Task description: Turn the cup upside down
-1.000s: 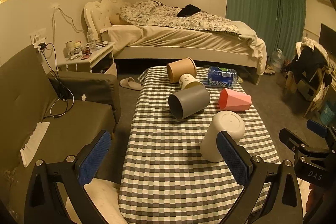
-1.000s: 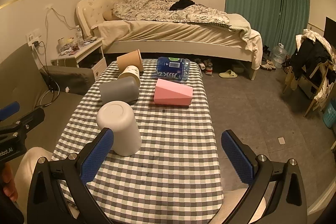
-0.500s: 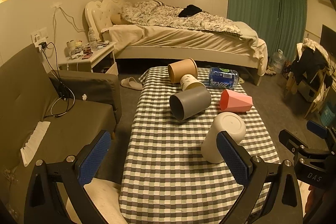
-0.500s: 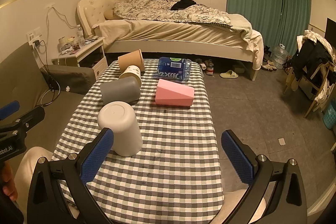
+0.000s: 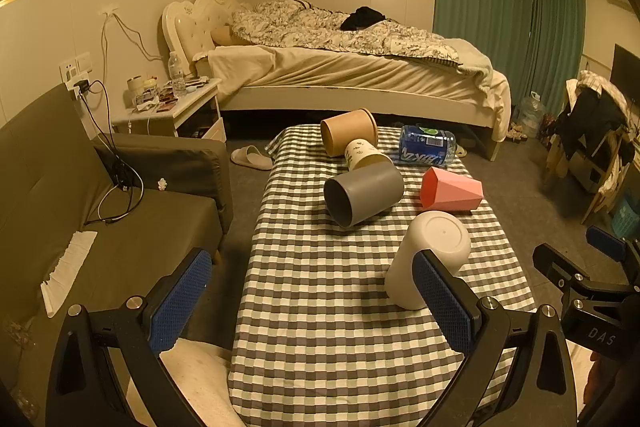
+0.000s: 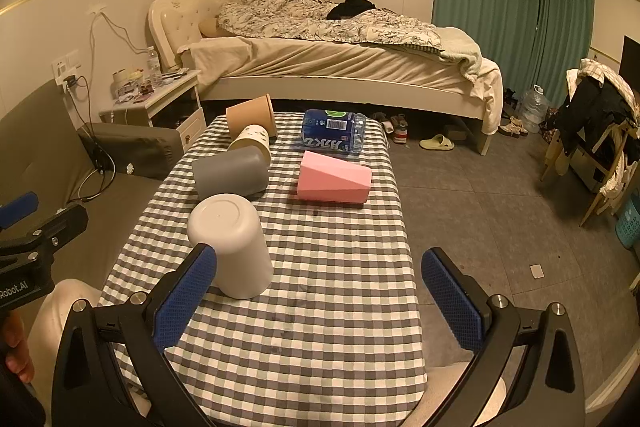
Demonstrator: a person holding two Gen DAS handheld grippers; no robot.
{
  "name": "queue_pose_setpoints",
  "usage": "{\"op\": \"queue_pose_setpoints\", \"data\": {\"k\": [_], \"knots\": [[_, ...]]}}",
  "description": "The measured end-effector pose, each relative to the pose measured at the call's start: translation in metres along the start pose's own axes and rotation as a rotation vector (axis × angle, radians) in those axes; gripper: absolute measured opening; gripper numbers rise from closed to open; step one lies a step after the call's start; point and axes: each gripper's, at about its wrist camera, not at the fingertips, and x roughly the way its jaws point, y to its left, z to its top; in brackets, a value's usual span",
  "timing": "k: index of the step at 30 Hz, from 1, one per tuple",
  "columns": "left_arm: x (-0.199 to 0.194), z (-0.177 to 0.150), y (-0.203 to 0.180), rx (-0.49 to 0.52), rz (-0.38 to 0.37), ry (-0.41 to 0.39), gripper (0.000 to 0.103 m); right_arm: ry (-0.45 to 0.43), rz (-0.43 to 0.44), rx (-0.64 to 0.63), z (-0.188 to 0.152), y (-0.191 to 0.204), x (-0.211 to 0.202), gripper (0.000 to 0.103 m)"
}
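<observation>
The left tool (image 5: 308, 301) hangs spread wide and empty above the near end of the checked-cloth tabletop (image 5: 320, 327). Its right blue pad overlaps the lower side of the white plastic cup (image 5: 430, 255) in this view; whether it touches the cup cannot be told. The right tool (image 6: 318, 301) is likewise released and grasping nothing, with its left pad just in front of the same cup (image 6: 232, 247).

That white cup stands mouth-down on the cloth, flat base up, near the tabletop's near left part in the right wrist view. Judged from that, its flip looks finished.

Farther back, a grey plastic cup (image 5: 362, 193), a pink faceted cup (image 5: 450, 189), a printed paper cup (image 5: 366, 155) and a tan paper cup (image 5: 348, 131) all lie on their sides, so they may remain to be turned. A blue-labelled water bottle (image 5: 426, 147) lies beyond them.

Both tools are level, pointing forward along the tabletop, side by side and well apart.
</observation>
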Motion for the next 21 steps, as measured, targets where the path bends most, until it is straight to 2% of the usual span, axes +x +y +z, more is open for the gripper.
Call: {"op": "queue_pose_setpoints", "data": {"k": [21], "knots": [[0.0004,-0.0011,0.0016,0.000,0.002,0.003,0.103,0.001,0.001,-0.001,0.0002,0.0005,0.0005,0.103]]}}
